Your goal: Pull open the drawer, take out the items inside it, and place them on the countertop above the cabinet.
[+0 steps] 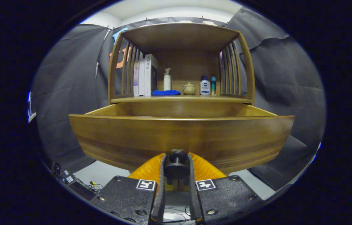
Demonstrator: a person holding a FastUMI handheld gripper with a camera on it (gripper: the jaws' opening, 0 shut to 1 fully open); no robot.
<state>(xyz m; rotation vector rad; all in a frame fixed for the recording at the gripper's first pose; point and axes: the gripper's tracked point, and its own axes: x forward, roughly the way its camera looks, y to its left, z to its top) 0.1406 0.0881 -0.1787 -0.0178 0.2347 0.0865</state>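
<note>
The wooden cabinet (180,62) rises beyond my fingers, warm brown, with a curved top board, slatted sides and an open shelf above the drawer. That shelf board is the tabletop (182,99) of the piece, and it carries a small row of things well past my fingertips.

The drawer (180,137) is pulled out toward me and stands just ahead of my fingers. Its front is a broad, glossy wooden panel with fine grooved lines running along the lower part. I can see over its top edge to the inner side walls, but what lies inside is hidden from me by the front panel.

On the shelf, from my left, stand a few upright books (144,76), one with writing down its white spine that I cannot make out surely. Next comes a white pump bottle (167,79), with a folded blue cloth (166,92) lying in front of it. Further right sit a small lidded ceramic jar (189,88), a white lotion bottle (205,86) with a dark blue label too small to read, and a slim teal bottle (213,85).

My gripper (176,170) has its fingers pinching the dark round drawer knob (176,164), one pressing on either side.
</note>
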